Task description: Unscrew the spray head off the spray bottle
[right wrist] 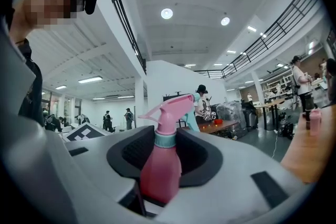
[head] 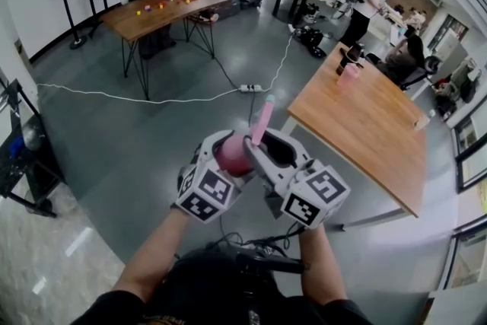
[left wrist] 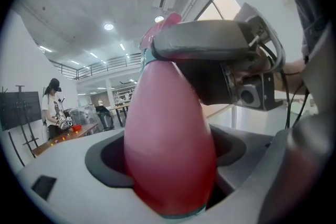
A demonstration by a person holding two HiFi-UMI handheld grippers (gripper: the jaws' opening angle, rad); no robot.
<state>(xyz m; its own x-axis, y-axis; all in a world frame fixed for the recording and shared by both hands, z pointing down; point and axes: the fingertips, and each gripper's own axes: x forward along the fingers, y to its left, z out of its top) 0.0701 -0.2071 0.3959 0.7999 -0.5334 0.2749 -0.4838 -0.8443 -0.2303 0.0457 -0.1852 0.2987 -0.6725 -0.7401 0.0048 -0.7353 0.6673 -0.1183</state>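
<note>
I hold a pink spray bottle [head: 230,156] in the air in front of me, over the grey floor. My left gripper [head: 227,160] is shut on its rounded body [left wrist: 170,144], which fills the gap between the jaws. The pink spray head [head: 262,120] with its teal collar [right wrist: 164,139] points up and away. My right gripper [head: 262,151] reaches in from the right at the neck. In the right gripper view its jaws stand open around the bottle [right wrist: 160,173], with a gap on each side of the collar. One right jaw [left wrist: 202,44] crosses just under the spray head.
A long wooden table [head: 365,125] stands to the right with a pink cup [head: 348,75] at its far end. A second table [head: 163,11] with a seated person is far back left. A power strip [head: 252,88] and white cable lie on the floor.
</note>
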